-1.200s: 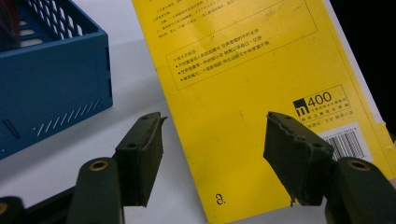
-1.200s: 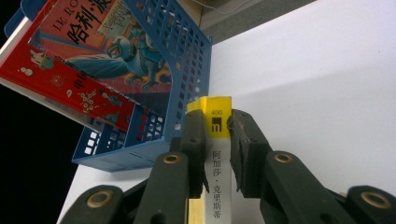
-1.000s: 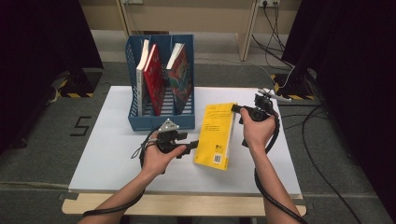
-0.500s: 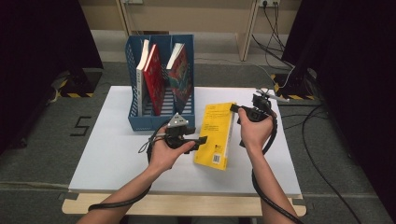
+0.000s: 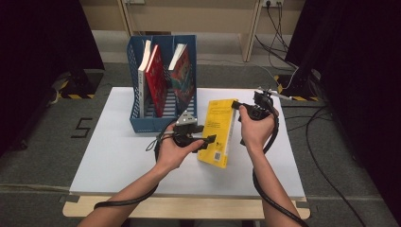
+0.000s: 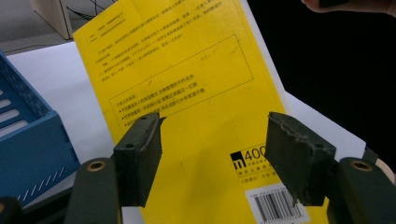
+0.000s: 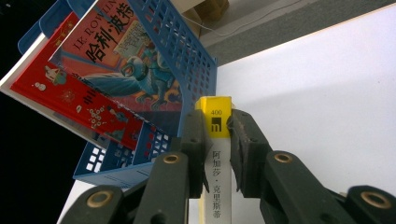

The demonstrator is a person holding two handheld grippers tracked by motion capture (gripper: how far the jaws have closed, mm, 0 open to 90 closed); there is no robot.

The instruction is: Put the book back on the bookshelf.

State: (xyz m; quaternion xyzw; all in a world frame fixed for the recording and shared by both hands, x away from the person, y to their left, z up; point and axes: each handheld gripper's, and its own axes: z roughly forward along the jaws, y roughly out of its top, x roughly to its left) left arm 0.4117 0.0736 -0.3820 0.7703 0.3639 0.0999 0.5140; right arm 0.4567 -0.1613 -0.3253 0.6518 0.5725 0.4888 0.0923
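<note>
A yellow book (image 5: pixel 220 132) lies tilted over the white table (image 5: pixel 118 156), back cover and barcode facing up. My right gripper (image 5: pixel 239 106) is shut on its far end; in the right gripper view the pads (image 7: pixel 243 140) press both sides of the yellow spine (image 7: pixel 217 163), with the right gripper (image 7: pixel 217 121) pointing toward the rack. My left gripper (image 5: pixel 208 141) hovers at the book's left edge, open. In the left gripper view the left gripper (image 6: pixel 215 140) has wide-apart jaws, with the yellow cover (image 6: pixel 187 93) behind them and nothing gripped.
A blue mesh file rack (image 5: pixel 161 120) stands at the table's back left, holding a red book (image 5: pixel 156 85) and a colourful illustrated book (image 5: pixel 182 78), both leaning. The rack's corner (image 6: pixel 28 140) is close to my left gripper. Cables lie on the floor at right.
My left hand has moved right and slightly up, bringing its gripper to the yellow book's left edge. The right hand and the book have stayed put.
</note>
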